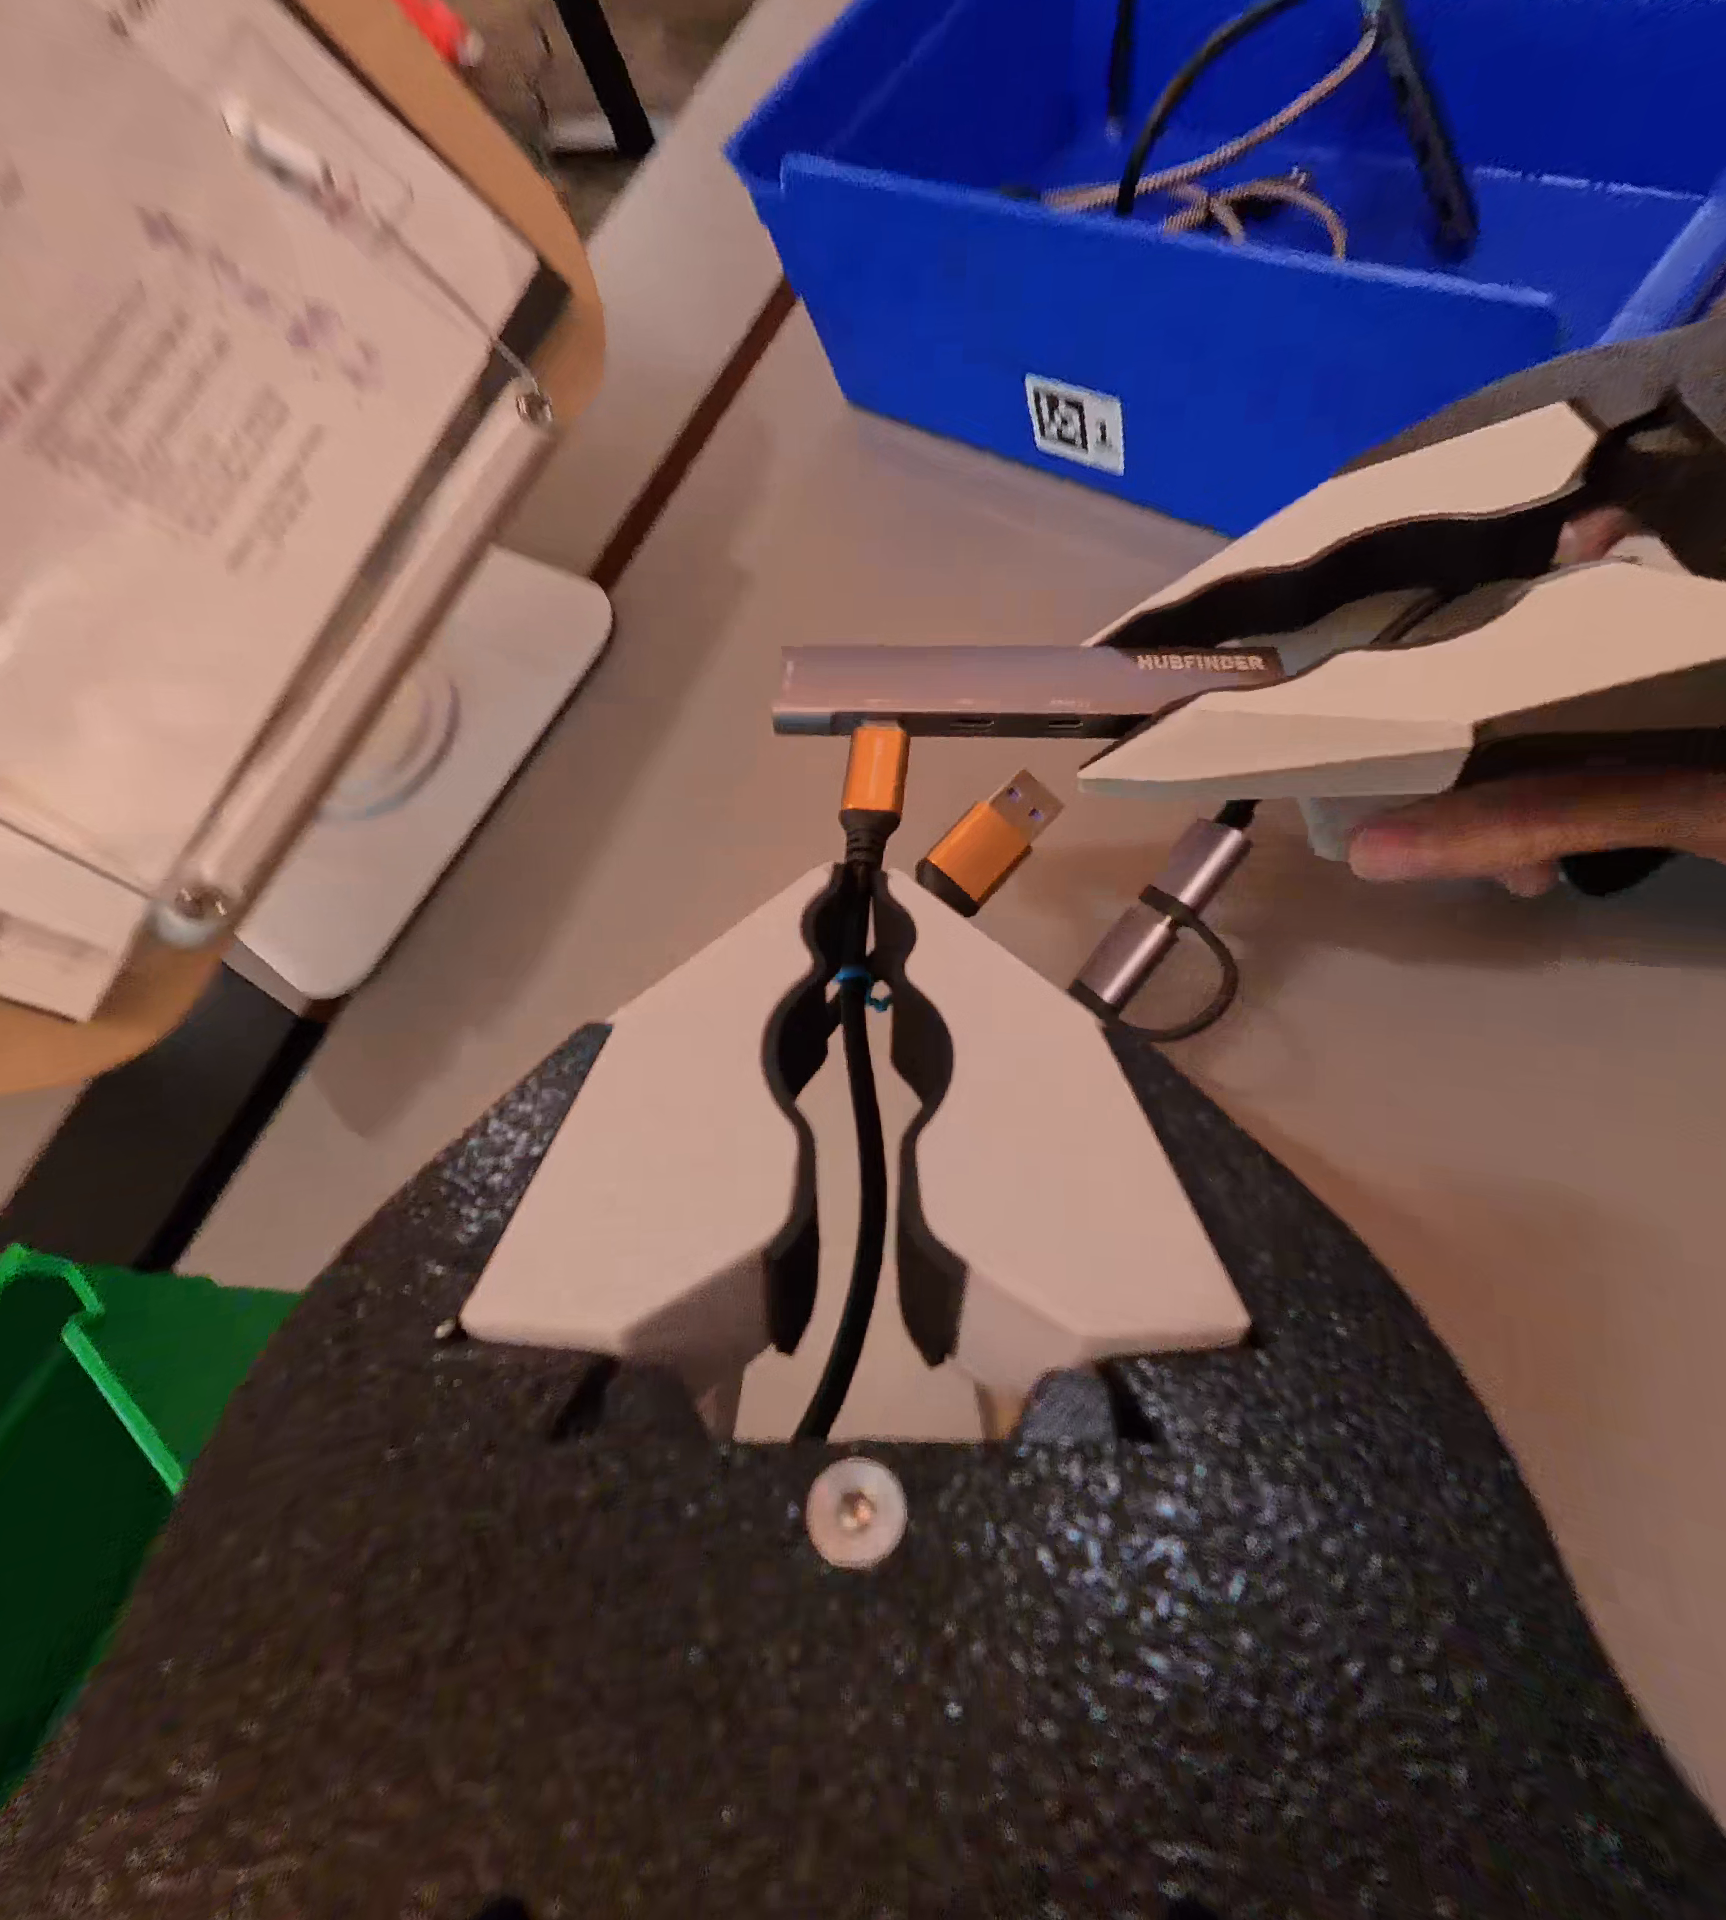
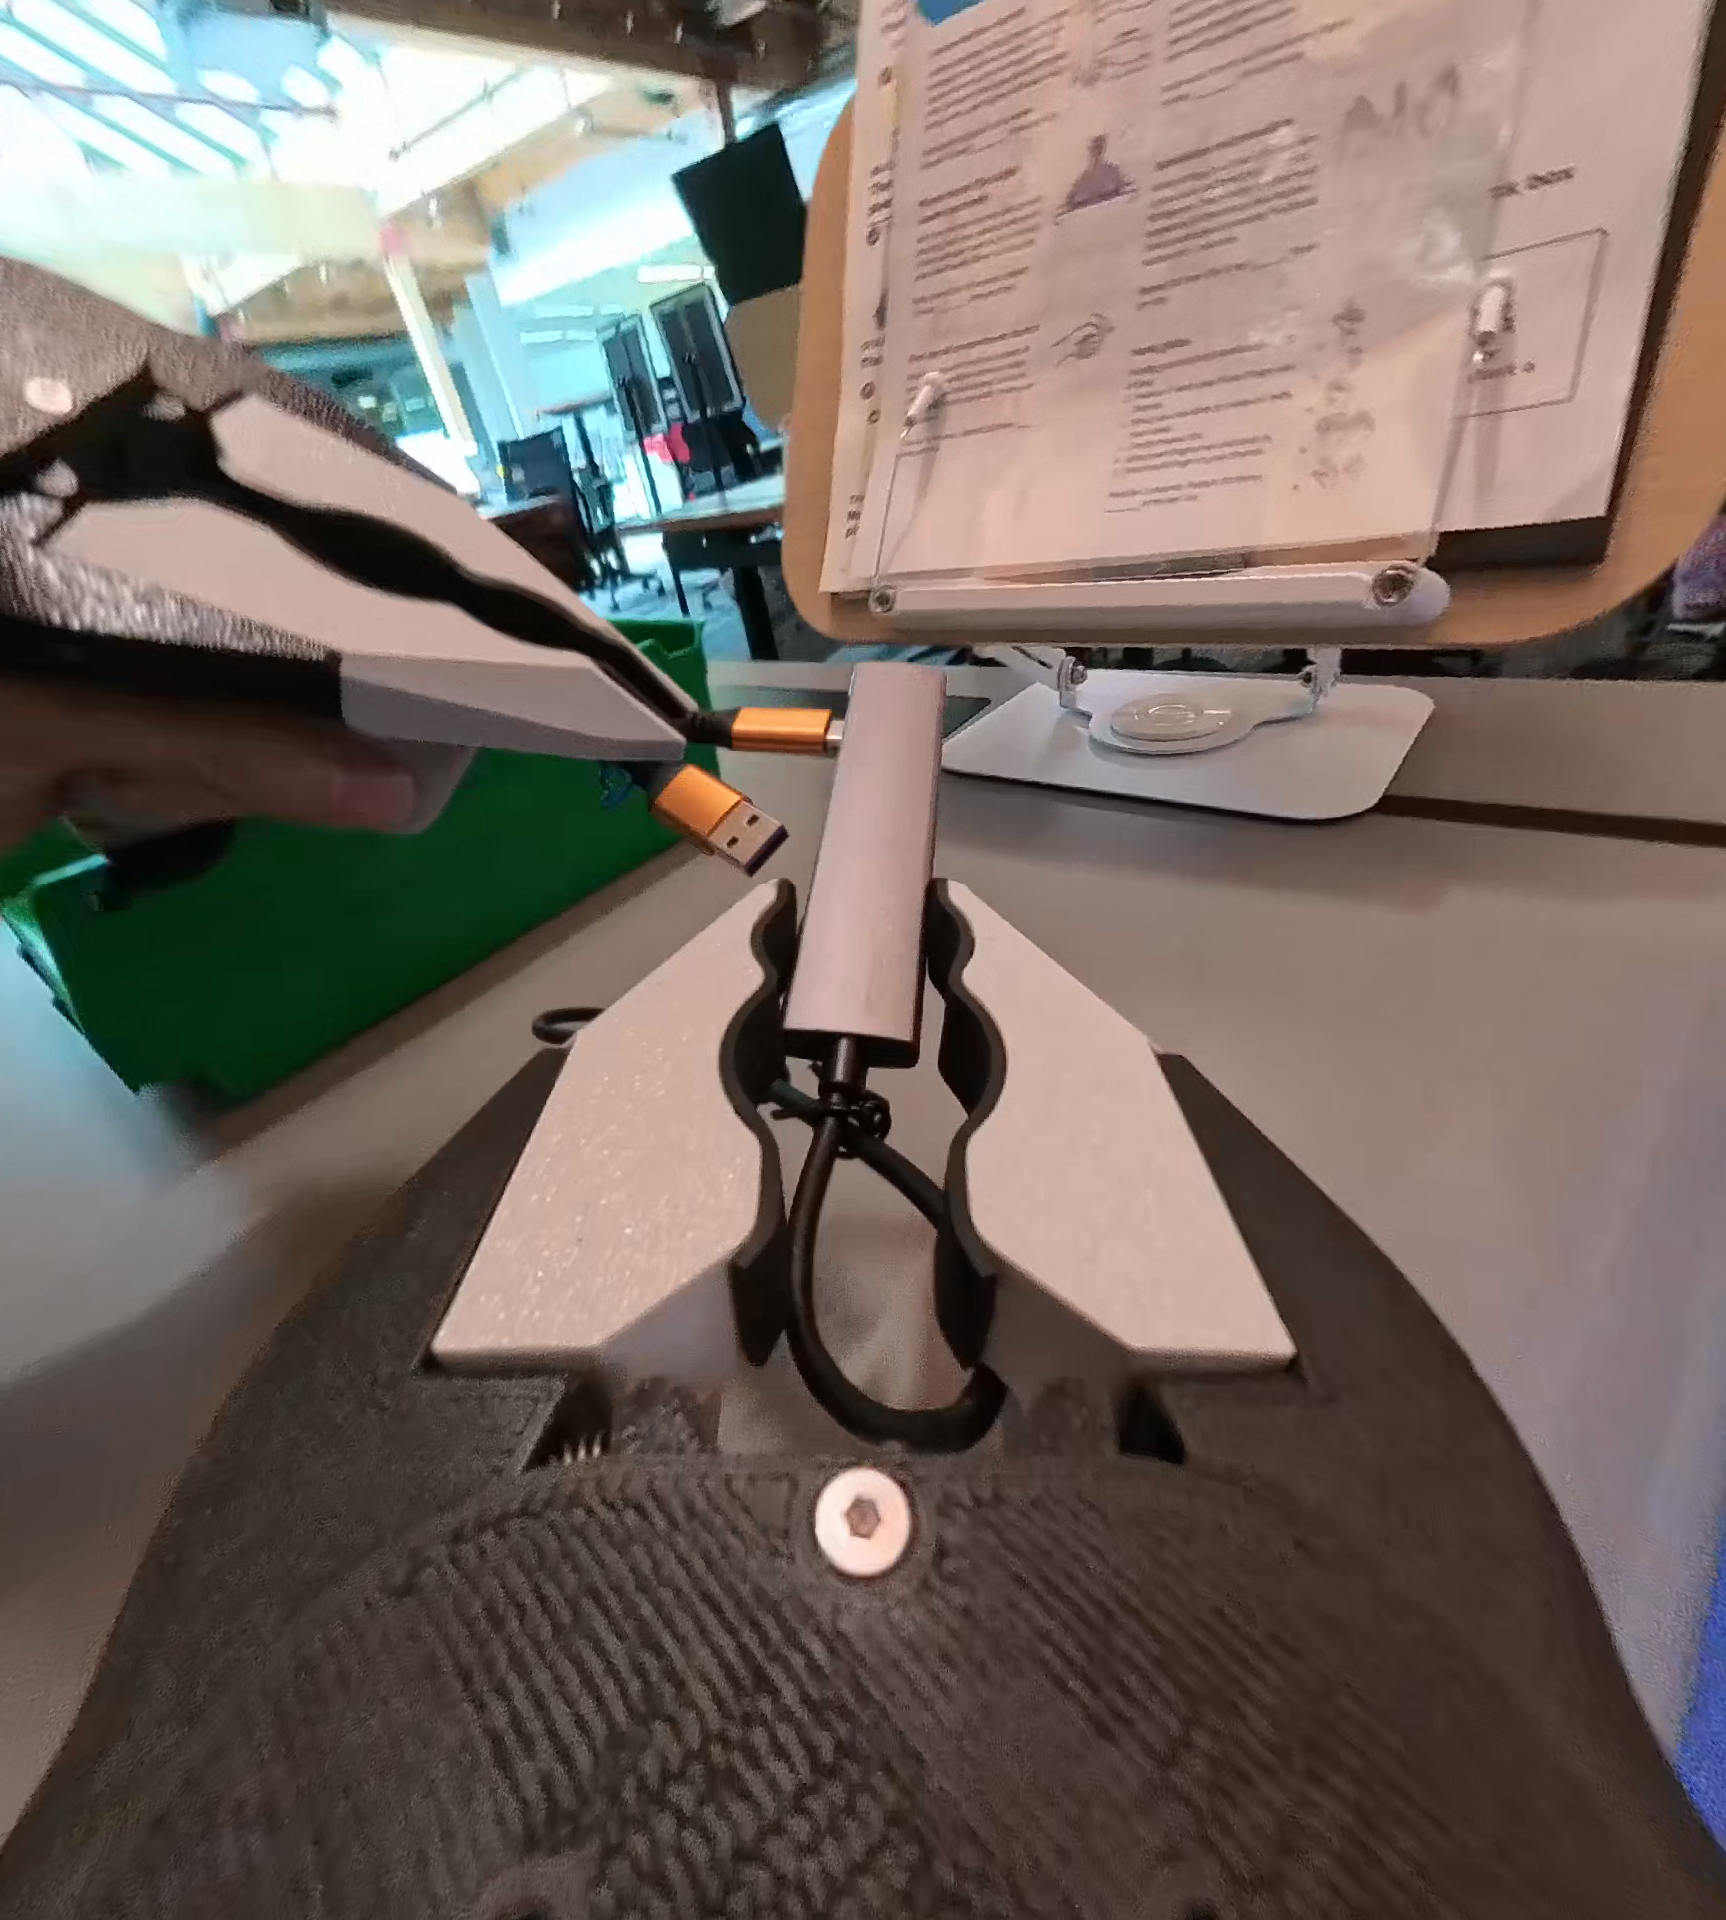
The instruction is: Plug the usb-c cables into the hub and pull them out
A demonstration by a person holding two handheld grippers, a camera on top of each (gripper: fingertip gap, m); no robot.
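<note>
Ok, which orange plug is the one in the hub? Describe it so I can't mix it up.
Start at the blue bin; just in front of it the right gripper holds the grey hub level. The plugged orange connector runs straight from the hub's side to the left gripper. The loose orange plug beside it hangs free, its metal tip bare.

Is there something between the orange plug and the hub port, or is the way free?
Nothing visible stands between them. The orange plug already sits in a port at the end of the hub. The left gripper holds its cable, the right gripper holds the hub. The loose orange plug hangs beside, apart.
</note>
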